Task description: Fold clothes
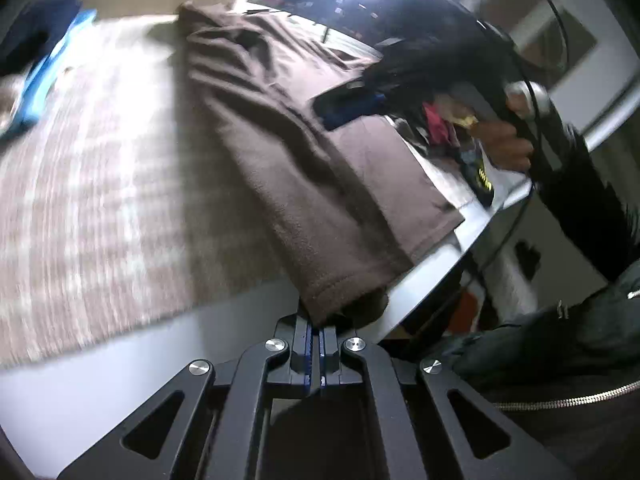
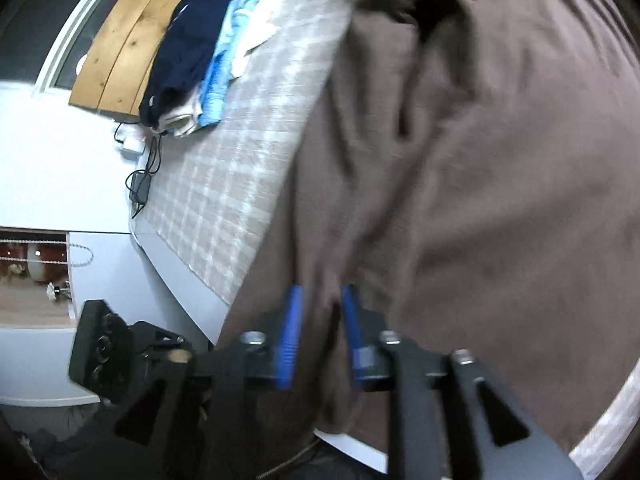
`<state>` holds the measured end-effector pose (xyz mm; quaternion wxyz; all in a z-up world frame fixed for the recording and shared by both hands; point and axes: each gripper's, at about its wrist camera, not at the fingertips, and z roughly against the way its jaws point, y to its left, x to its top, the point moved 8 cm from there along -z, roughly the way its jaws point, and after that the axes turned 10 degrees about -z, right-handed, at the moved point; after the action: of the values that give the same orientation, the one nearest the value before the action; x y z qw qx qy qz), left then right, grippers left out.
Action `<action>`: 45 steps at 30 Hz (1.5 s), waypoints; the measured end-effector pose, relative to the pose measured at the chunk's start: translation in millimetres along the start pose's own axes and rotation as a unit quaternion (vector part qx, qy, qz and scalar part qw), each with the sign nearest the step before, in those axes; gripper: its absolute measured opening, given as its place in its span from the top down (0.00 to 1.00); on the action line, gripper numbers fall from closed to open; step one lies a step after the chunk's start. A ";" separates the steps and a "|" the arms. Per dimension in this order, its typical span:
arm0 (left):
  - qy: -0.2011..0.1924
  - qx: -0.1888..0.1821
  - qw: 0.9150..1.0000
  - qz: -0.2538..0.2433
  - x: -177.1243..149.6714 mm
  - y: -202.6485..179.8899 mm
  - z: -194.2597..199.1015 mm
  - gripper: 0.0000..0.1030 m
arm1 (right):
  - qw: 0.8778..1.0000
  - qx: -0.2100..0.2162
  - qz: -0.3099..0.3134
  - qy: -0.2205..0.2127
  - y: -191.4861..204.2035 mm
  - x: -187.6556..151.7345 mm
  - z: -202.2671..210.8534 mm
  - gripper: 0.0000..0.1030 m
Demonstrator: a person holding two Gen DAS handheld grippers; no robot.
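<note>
Left tool (image 1: 319,330) is sitting with its jaws pressed together on the near hem of the brown garment (image 1: 304,184), which is hanging over the table (image 1: 424,284) edge there. Right tool (image 2: 320,308) is standing with a gap between its blue fingers (image 2: 290,320) and a ridge of the same cloth is running between them — whether the pads are biting is blurred, so I cannot tell.

The garment is lying lengthwise and rumpled on the checked mat (image 1: 88,184), partly doubled along its length. Judgement: both grips need to be sitting on one edge, kept taut and level, so the fold is landing square; creases mid-cloth want smoothing.

Further off, a stack of clothes (image 2: 192,56) — navy and light blue — is occupying the far end of the mat, limiting room. A charger and cable (image 2: 140,184) are lying beside the mat. More clothes (image 1: 440,120) are crowding the table's right side, where a hand (image 1: 504,144) is gripping the other tool's handle.
</note>
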<state>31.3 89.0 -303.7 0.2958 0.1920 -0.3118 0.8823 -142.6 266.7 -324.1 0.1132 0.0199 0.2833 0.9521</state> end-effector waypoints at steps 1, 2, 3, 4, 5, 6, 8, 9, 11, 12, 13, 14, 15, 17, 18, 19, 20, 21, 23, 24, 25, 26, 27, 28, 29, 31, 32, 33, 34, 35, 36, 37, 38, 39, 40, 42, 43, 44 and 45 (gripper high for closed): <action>-0.001 -0.001 1.000 0.010 -4.1 3.1 0.0 0.98 | 1.000 -0.006 0.001 -0.005 -3.5 -0.5 3.3 0.58; 0.006 0.005 1.000 0.016 -8.1 6.7 -1.2 0.98 | 1.000 -0.013 0.003 -0.009 -7.0 -1.1 6.5 0.57; 0.021 0.015 1.000 0.016 -12.4 10.3 -3.4 0.98 | 1.000 -0.019 0.004 -0.014 -10.4 -1.6 9.8 0.57; 0.033 0.024 0.999 0.013 -16.2 12.5 -3.4 0.98 | 0.999 -0.026 0.004 -0.021 -14.9 1.8 12.6 0.57; 0.043 0.035 0.998 0.010 -19.4 14.0 -1.5 0.99 | 0.999 -0.034 0.005 -0.031 -19.2 8.9 16.6 0.57; 0.049 0.046 0.998 0.006 -21.7 14.2 2.3 0.99 | 0.998 -0.041 0.006 -0.042 -23.3 16.7 21.0 0.57; 0.049 0.057 0.997 -0.004 -15.7 6.2 -1.8 0.98 | 0.996 -0.057 0.009 -0.064 -31.6 32.2 29.9 0.56; 0.048 0.061 0.997 -0.010 -11.5 1.3 -5.7 0.96 | 0.995 -0.066 0.012 -0.071 -34.7 41.3 32.5 0.54; 0.047 0.068 0.996 -0.020 -3.0 -8.4 -13.7 0.83 | 0.995 -0.070 0.019 -0.066 -34.0 53.4 27.0 0.51; 0.046 0.072 0.996 -0.025 1.3 -13.3 -17.7 0.71 | 0.996 -0.066 0.024 -0.058 -31.8 57.5 21.6 0.50; 0.045 0.076 0.996 -0.031 5.5 -18.2 -21.6 0.63 | 0.997 -0.060 0.034 -0.043 -27.3 59.5 13.1 0.50; 0.045 0.079 0.995 -0.036 9.8 -23.1 -25.6 0.61 | 0.997 -0.062 0.045 -0.032 -23.5 59.1 5.5 0.50; 0.044 0.083 0.995 -0.041 14.1 -28.0 -29.5 0.59 | 0.996 -0.065 0.056 -0.022 -20.0 58.2 -1.8 0.50; 0.042 0.091 0.994 -0.052 22.7 -37.7 -37.4 0.56 | 0.993 -0.083 0.080 -0.009 -16.8 55.7 -14.6 0.50; 0.042 0.094 0.993 -0.057 27.0 -42.6 -41.4 0.56 | 0.992 -0.091 0.091 -0.004 -16.4 54.8 -20.8 0.50; 0.041 0.098 0.992 -0.062 31.3 -47.5 -45.3 0.56 | 0.991 -0.091 0.096 -0.003 -16.6 54.3 -21.9 0.50; 0.040 0.102 0.992 -0.067 35.6 -52.4 -49.3 0.56 | 0.991 -0.089 0.100 -0.003 -16.8 53.9 -21.8 0.50; 0.039 0.105 0.991 -0.073 39.9 -57.4 -53.2 0.58 | 0.991 -0.087 0.104 -0.003 -17.1 53.5 -21.7 0.50; 0.042 0.105 0.992 -0.060 39.6 -55.4 -59.0 0.67 | 0.990 -0.084 0.113 -0.003 -17.7 52.6 -21.5 0.50; 0.044 0.104 0.992 -0.050 38.2 -52.8 -61.7 0.73 | 0.990 -0.082 0.117 -0.003 -17.9 52.2 -21.4 0.51; 0.039 0.090 0.995 -0.034 37.5 -52.0 -61.2 0.90 | 0.989 -0.080 0.122 -0.003 -18.2 51.7 -21.3 0.53; 0.029 0.068 0.997 -0.013 37.7 -52.6 -58.1 0.97 | 0.988 -0.085 0.129 -0.002 -19.4 51.0 -20.8 0.59; 0.019 0.056 0.998 0.004 38.1 -53.2 -54.5 0.96 | 0.986 -0.091 0.137 -0.001 -20.7 50.2 -20.2 0.65; 0.012 0.055 0.998 0.014 38.5 -54.1 -50.8 0.96 | 0.986 -0.091 0.142 0.002 -21.7 50.0 -19.1 0.66; 0.007 0.057 0.998 0.021 38.9 -55.2 -47.2 0.97 | 0.986 -0.086 0.145 0.004 -21.2 49.3 -16.6 0.69; -0.012 0.060 0.997 0.037 39.0 -58.7 -33.8 0.97 | 0.986 -0.075 0.151 0.005 -19.5 47.4 -11.0 0.71; -0.023 0.061 0.997 0.045 38.9 -60.6 -26.2 0.97 | 0.986 -0.069 0.154 0.006 -18.6 46.5 -8.2 0.71; -0.030 0.062 0.996 0.058 36.4 -60.7 -18.8 0.96 | 0.985 -0.062 0.160 0.009 -16.6 46.8 -2.2 0.71; -0.033 0.064 0.995 0.073 32.1 -59.5 -11.4 0.96 | 0.984 -0.055 0.168 0.012 -14.3 47.2 4.5 0.71; -0.034 0.071 0.993 0.087 26.9 -56.5 -2.7 0.96 | 0.983 -0.047 0.176 0.014 -12.0 47.7 11.2 0.70; -0.032 0.083 0.991 0.097 22.0 -51.4 5.0 0.96 | 0.983 -0.050 0.177 0.005 -11.2 55.2 20.7 0.65; -0.030 0.097 0.989 0.105 17.7 -45.6 11.1 0.96 | 0.983 -0.056 0.176 -0.008 -10.8 64.4 30.8 0.62; -0.028 0.107 0.988 0.110 15.1 -40.4 16.8 0.96 | 0.982 -0.061 0.176 -0.021 -10.3 73.5 41.0 0.56; -0.029 0.117 0.986 0.113 15.5 -36.2 20.4 0.95 | 0.982 -0.052 0.174 -0.042 -5.5 90.9 55.6 0.56; -0.030 0.126 0.985 0.114 18.4 -33.4 19.9 0.92 | 0.983 -0.043 0.167 -0.058 -1.5 108.7 65.0 0.56; -0.029 0.142 0.983 0.111 27.2 -29.4 12.6 0.84 | 0.985 -0.027 0.149 -0.086 5.4 143.8 80.9 0.56; -0.025 0.148 0.983 0.107 30.5 -27.5 7.1 0.83 | 0.985 -0.018 0.139 -0.101 8.8 161.4 89.0 0.56; -0.018 0.148 0.983 0.104 32.1 -26.2 -0.5 0.83 | 0.983 -0.027 0.136 -0.117 15.6 184.8 90.3 0.56; -0.010 0.145 0.984 0.101 33.4 -25.2 -9.8 0.83 | 0.982 -0.037 0.135 -0.124 19.5 202.1 88.8 0.56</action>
<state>20.9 124.8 -282.4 0.1711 0.2090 -0.2013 0.9416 -334.3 344.2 -244.3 0.0190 0.1717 0.2263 0.9586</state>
